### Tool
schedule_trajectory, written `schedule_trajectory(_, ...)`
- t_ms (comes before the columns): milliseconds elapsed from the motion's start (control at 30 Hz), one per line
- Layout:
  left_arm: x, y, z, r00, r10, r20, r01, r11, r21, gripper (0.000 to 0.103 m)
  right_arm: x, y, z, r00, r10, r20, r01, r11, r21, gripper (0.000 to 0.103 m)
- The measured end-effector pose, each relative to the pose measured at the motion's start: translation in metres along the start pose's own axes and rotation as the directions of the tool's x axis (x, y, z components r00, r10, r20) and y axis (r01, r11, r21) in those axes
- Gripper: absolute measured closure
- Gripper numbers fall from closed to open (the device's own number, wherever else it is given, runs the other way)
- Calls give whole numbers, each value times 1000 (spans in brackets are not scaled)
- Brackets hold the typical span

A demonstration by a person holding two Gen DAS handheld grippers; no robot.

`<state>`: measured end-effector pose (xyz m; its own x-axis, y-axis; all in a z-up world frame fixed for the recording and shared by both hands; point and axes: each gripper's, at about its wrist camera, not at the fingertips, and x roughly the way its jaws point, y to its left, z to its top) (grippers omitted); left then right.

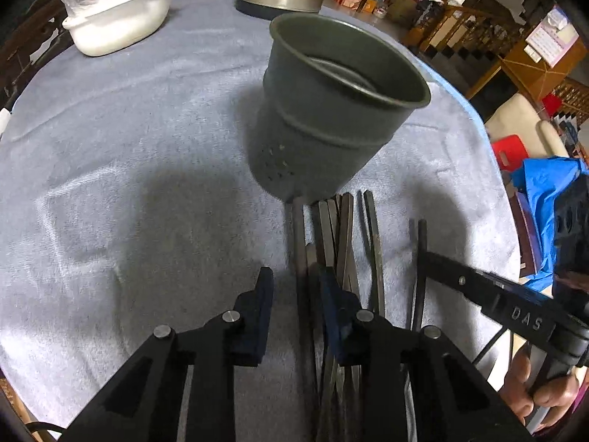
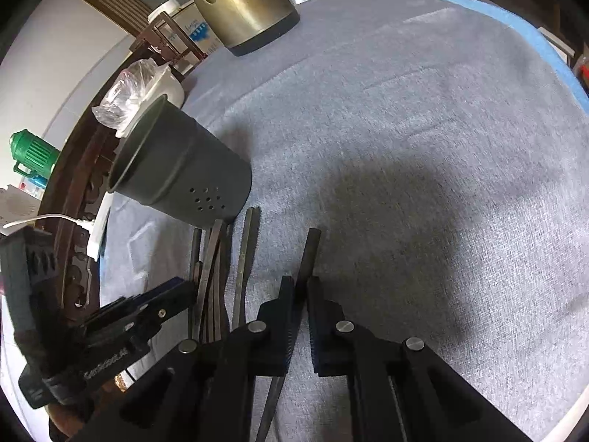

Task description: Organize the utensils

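Grey perforated metal cup [image 1: 331,110], dark square-sided chopsticks [image 1: 342,243], napped blue cloth [image 1: 147,147]

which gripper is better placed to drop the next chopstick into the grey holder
Right. The right gripper is already shut on one dark chopstick, while the left gripper only straddles the chopstick pile; the grey perforated metal holder stands just beyond.

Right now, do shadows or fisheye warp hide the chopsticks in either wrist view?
Left wrist: the grippers' shadow darkens the chopsticks, yet they stay readable; the holder bulges.
Right wrist: the right gripper covers part of one chopstick; the cloth curves at the edges.
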<state>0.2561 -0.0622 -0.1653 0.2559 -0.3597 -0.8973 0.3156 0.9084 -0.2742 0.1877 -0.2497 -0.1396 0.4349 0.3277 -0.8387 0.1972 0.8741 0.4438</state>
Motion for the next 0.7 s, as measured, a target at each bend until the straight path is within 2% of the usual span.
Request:
schedule_trajectory(133,-1,10,1,1000,-9,8,9,1000,-8,78,-2,-6,-2,1000,20,-4,-20,1000,13,94)
schedule_trajectory(233,-8,20,0,1000,21,15,-21,1000,-5,84,-2,-6,-2,1000,19,0,-19,1000,8,94)
schedule_trajectory(300,-13,29,0,999,48,17,-48,999,-17,84,-2,-5,-3,1000,16,3,-16,1000,2,95)
schedule_trajectory(400,-21,37,-3,999,35,33,-34,999,-36,84,-1,-6,-3,1000,22,6,-22,1000,6,95)
schedule_trajectory(567,-30,59,-2,999,-25,39,29,994,-107,83,-1,-4,-2,1000,14,4,-14,1000,-8,95)
schedule_trajectory(667,-29,53,-6,999,-33,18,34,996,-81,79,-1,-2,-1,1000,11,0,-11,1000,-14,95)
schedule_trajectory(700,-26,49,-8,999,-31,11,32,997,-69,74,-1,-2,-1,1000,11,1,-11,1000,-13,95)
